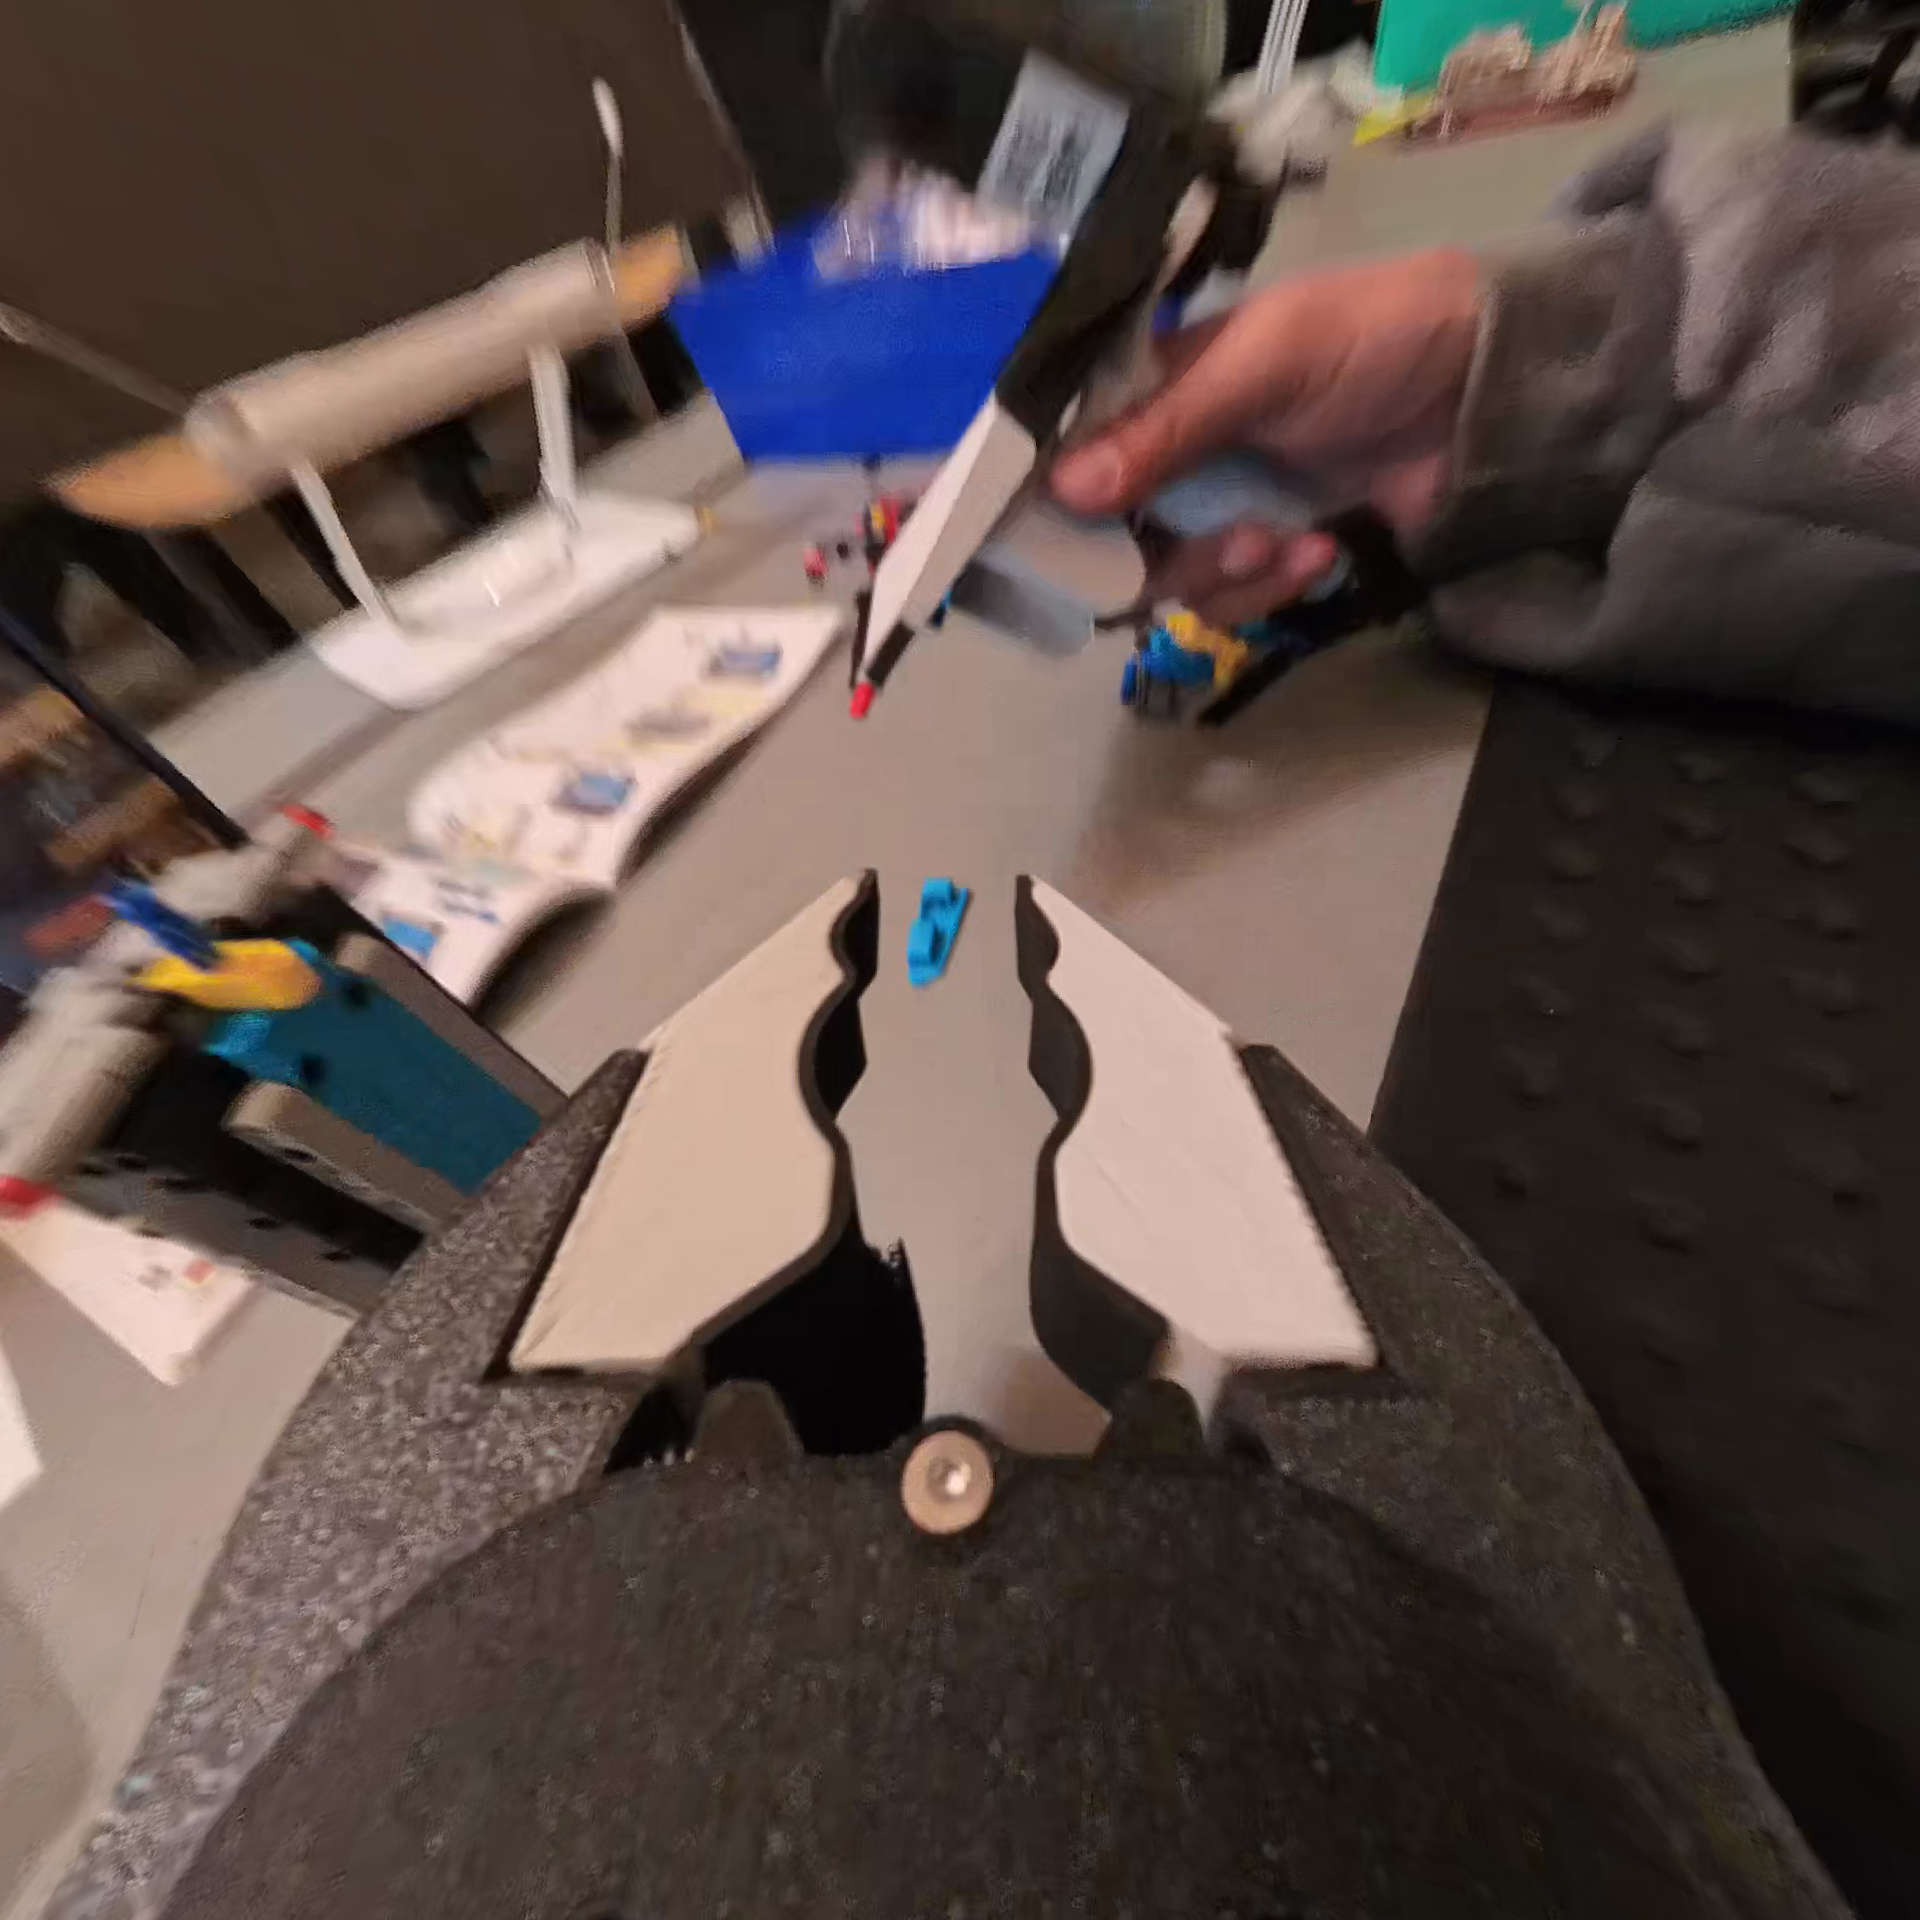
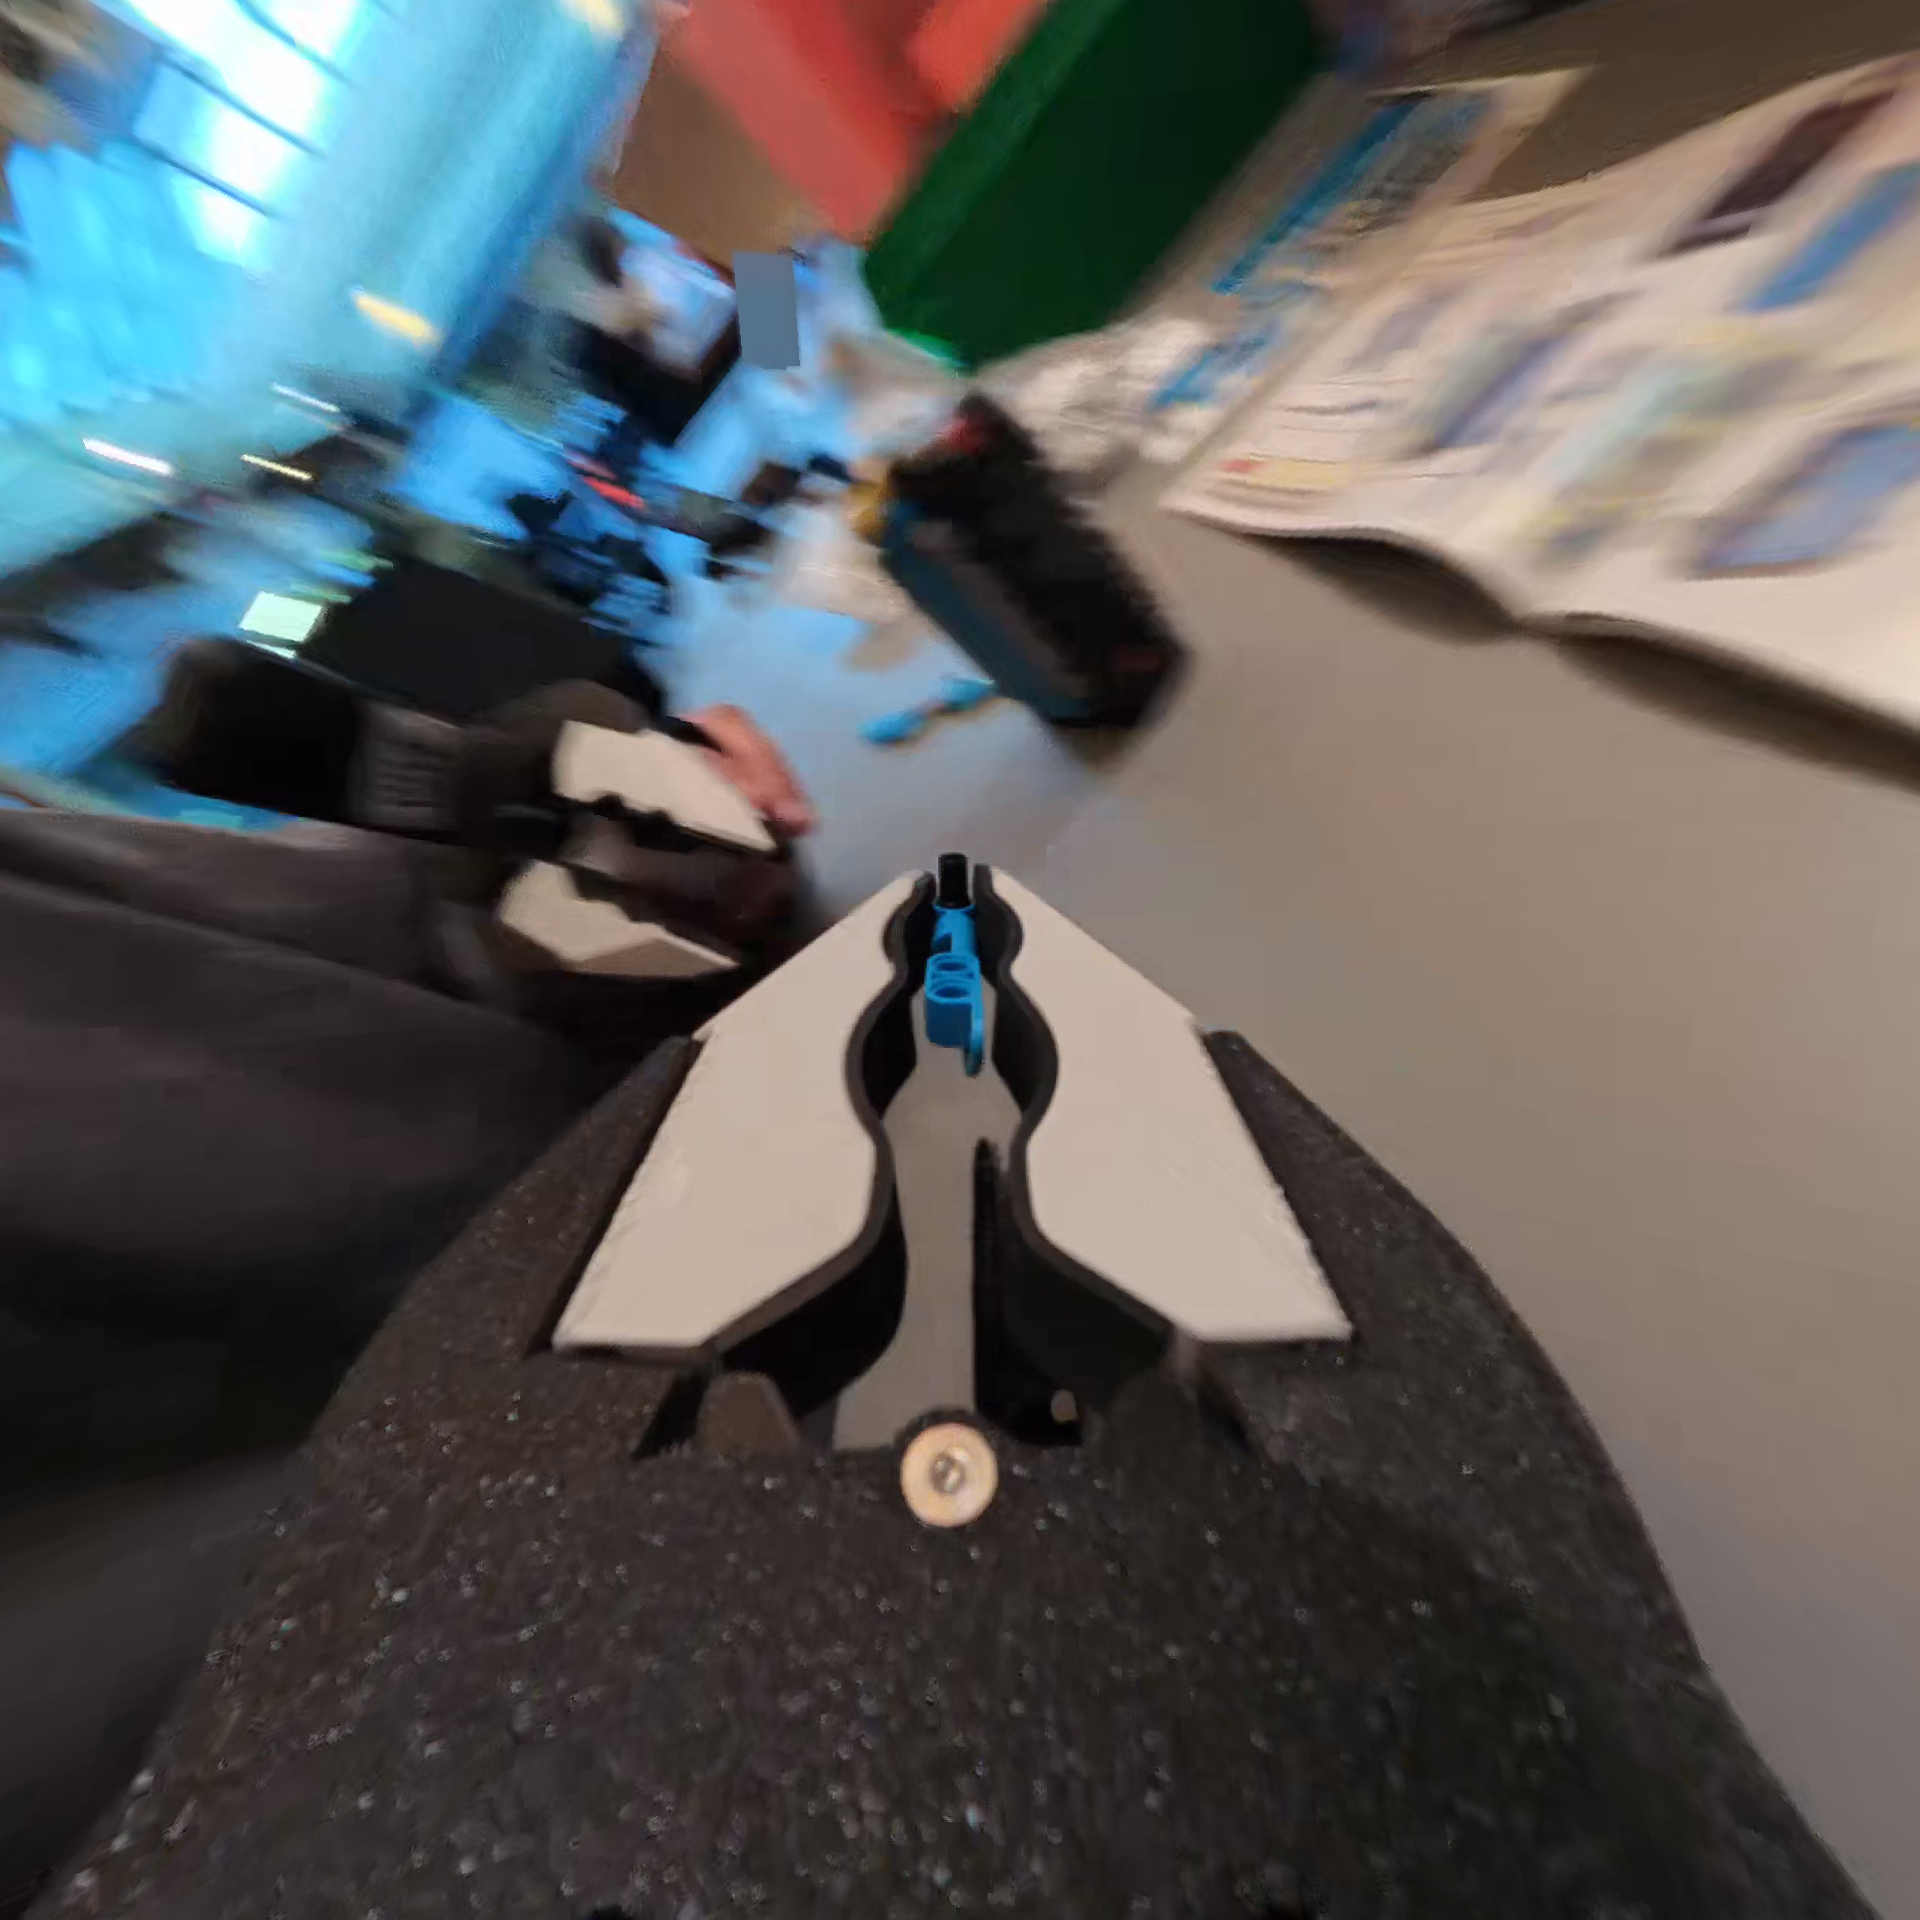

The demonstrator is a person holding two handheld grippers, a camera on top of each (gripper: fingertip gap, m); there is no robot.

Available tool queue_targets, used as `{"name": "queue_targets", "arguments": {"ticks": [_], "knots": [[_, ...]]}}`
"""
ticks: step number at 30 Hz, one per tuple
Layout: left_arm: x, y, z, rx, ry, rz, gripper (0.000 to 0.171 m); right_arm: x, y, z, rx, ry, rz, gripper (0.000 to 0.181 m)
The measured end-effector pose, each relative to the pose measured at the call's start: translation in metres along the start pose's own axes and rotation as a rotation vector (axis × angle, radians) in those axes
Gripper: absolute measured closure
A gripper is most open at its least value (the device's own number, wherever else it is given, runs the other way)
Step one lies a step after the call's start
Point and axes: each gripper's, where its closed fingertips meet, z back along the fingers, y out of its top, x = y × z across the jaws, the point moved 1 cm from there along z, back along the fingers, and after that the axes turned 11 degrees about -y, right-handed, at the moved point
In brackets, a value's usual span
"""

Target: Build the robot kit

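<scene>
One blue piece [image 2: 951, 982] pinched, right hand-held gripper [image 2: 954, 883]

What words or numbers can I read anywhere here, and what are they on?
None can be read.
Open booklet: printed pages, blurred.
Blue box: white print, smeared.
Square code sticker on the far gripper: blurred.
Booklet pages in the right wrist view: blurred.

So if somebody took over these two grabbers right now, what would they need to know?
Left gripper: open, empty, low over the grey table, a loose blue piece just ahead between its fingertips.
Right gripper: shut on a small blue part with a black pin at its tip, held above the table.
The open booklet lies farther off on the table.
What is done or left cannot be told from these views.
</scene>
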Motion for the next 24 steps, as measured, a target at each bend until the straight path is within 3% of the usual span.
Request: {"name": "queue_targets", "arguments": {"ticks": [2,5,12,16,24], "knots": [[-0.004,-0.019,-0.016,-0.123,-0.04,0.104,0.145,0.026,-0.006,0.001,-0.048,-0.176,0.073,0.174],[-0.008,-0.042,-0.038,-0.311,-0.101,0.206,0.144,0.033,-0.019,-0.006,-0.111,-0.211,0.058,0.174],[-0.029,-0.041,-0.067,-0.357,-0.131,0.251,0.147,0.041,-0.022,-0.006,-0.133,-0.249,0.043,0.174],[-0.025,-0.04,-0.083,-0.36,-0.171,0.255,0.148,0.038,-0.022,-0.006,-0.129,-0.236,0.04,0.174],[-0.025,-0.054,-0.089,-0.428,-0.157,0.247,0.148,0.033,-0.019,-0.004,-0.112,-0.213,0.035,0.174]]}}
